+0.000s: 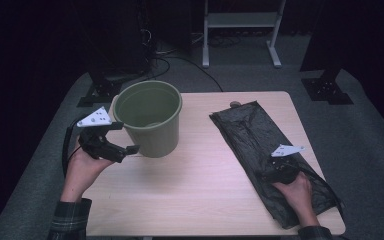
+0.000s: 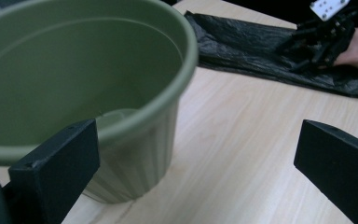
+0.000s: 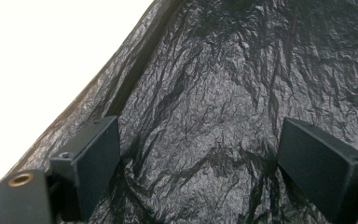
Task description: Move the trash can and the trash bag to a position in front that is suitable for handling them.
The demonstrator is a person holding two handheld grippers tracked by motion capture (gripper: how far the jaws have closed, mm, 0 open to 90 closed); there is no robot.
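So the black bin bag is lying flat and crinkled along the right edge of the table, running from near the far right corner down to the near right corner. The right gripper sits low over its near half with both jaws spread wide. In the right gripper view the bag fills the gap between the jaws and nothing is pinched; can't tell if the jaw tips actually touch the plastic.

The green plastic bucket stands upright near the far left corner, well apart from the bag, with a bare strip of tabletop between them. The left gripper is held up just beside the bucket's near left side, jaws wide open. From the high view, 1 jaw looks like it's right at the rim and the other is by the wall lower down.

The left gripper view clears that up a bit: the bucket is off to 1 side of the jaws, with bare table in the gap, so it isn't holding anything. That view also shows the bucket's ribbed outer wall, plus the right gripper over the bag in the distance. The near-middle of the table is open room.
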